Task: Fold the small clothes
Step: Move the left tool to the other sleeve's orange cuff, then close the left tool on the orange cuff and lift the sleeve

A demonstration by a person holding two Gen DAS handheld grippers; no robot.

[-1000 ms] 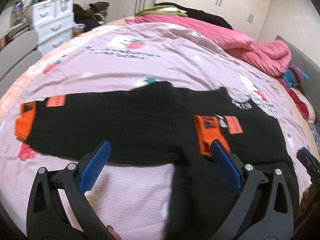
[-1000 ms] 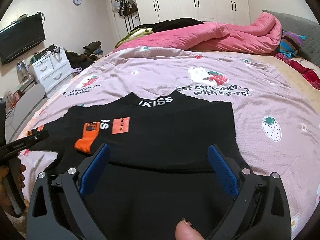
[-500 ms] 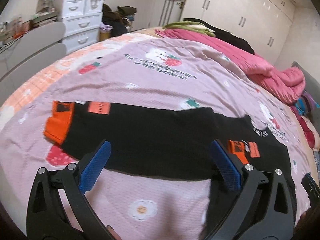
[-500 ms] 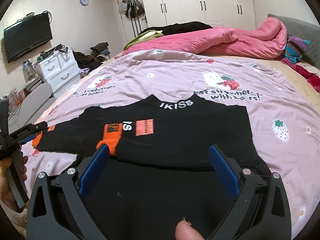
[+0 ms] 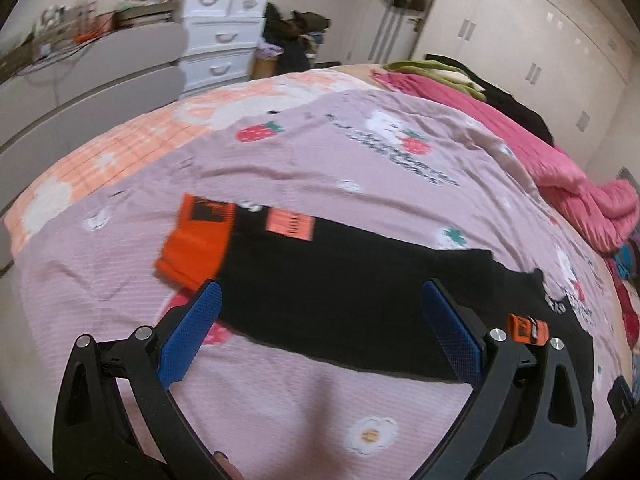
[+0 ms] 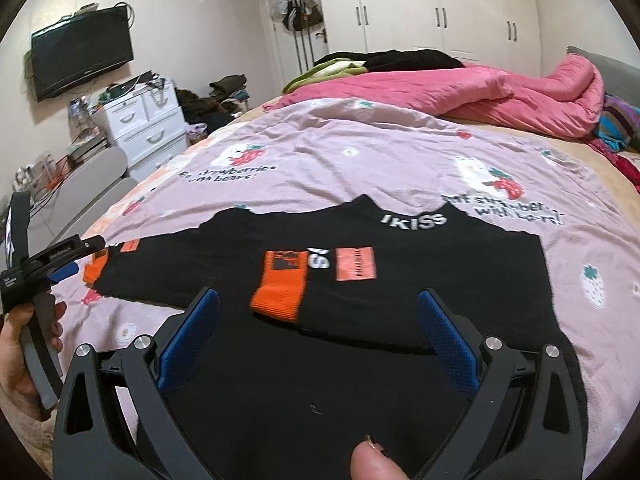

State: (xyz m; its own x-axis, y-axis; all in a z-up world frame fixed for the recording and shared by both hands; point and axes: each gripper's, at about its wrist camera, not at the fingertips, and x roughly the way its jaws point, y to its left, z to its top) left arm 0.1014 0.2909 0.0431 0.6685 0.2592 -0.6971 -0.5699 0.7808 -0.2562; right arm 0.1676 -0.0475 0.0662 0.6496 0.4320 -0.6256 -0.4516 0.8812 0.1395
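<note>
Black knit, ribbed at the cuffs: a small sweater (image 6: 400,280) lies flat on a pilled lilac bedspread (image 5: 320,168) printed with strawberries, bears and lettering.

Left wrist view, left to right. Left gripper (image 5: 320,320) has its jaws spread wide, nothing between them; blue textured pads (image 5: 188,332) on black frames. Just beyond the left fingertip lies the orange ribbed cuff (image 5: 192,244) of the outstretched sleeve (image 5: 340,280), a rectangular band, with a salmon patch (image 5: 290,224) next to it. The black sleeve runs straight across the gap between the fingers and passes behind the right finger. Right of that finger, a sliver of the second orange cuff (image 5: 526,326) shows. Beyond the fingers, far right, a rumpled pink quilt (image 5: 560,168).

Right wrist view, left to right. At the far left edge a hand (image 6: 20,360) holds the left gripper's handle. Right gripper (image 6: 318,316) is also wide open, clamping nothing. The folded-in sleeve's orange cuff (image 6: 280,292) lies between the fingertips, nearer the left one, resting on the sweater's chest; an orange label (image 6: 356,264) sits just ahead of the gap. The collar reads "IKISS", farther ahead. The sweater's body fills the space under and between both fingers. A fingertip (image 6: 372,462) shows at the bottom edge.

White drawers (image 6: 140,124) stand far left, their contents unseen.
</note>
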